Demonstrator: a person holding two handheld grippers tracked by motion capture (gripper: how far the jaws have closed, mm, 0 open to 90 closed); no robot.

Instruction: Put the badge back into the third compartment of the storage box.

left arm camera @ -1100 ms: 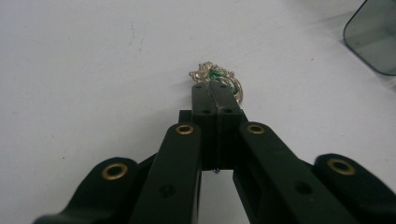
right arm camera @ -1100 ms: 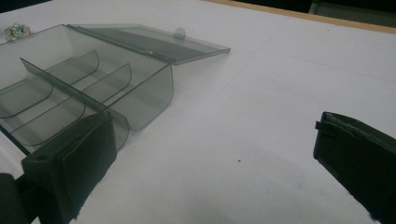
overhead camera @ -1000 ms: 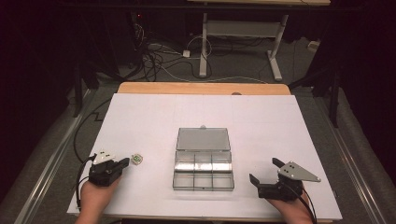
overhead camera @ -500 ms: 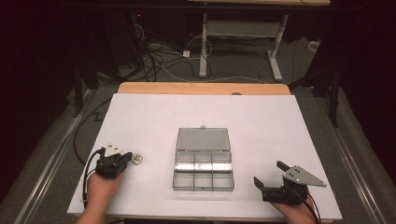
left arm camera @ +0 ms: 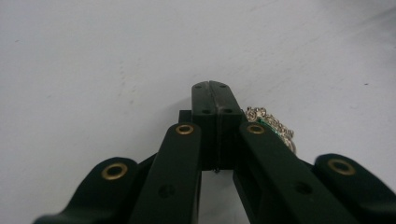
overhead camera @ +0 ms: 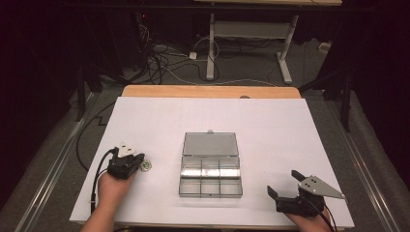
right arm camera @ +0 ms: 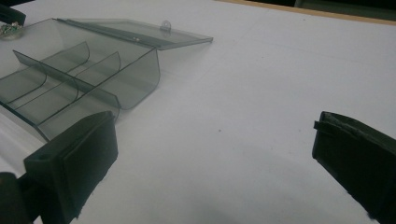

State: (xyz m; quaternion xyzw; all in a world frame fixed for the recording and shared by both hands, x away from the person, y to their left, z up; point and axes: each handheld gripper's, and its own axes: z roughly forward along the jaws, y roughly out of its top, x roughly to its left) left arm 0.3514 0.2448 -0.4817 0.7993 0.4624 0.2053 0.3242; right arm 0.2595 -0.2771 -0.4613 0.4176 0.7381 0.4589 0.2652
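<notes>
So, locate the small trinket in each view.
High view: trinket lies left of centre, beside the shut left claw.
Left gripper view: trinket peeks out just right of the closed tips.
Right gripper view: trinket sits at the top left edge.
Shared landmark: the white table.

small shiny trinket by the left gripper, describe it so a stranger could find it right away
Start at the white table and find the clear compartment box with its lid laid open at the middle. Look left of the box to the left gripper, whose jaws are shut. The trinket lies right beside its tip: a small silvery, chain-like piece with a green spot, the one loose item on the sheet.
</notes>
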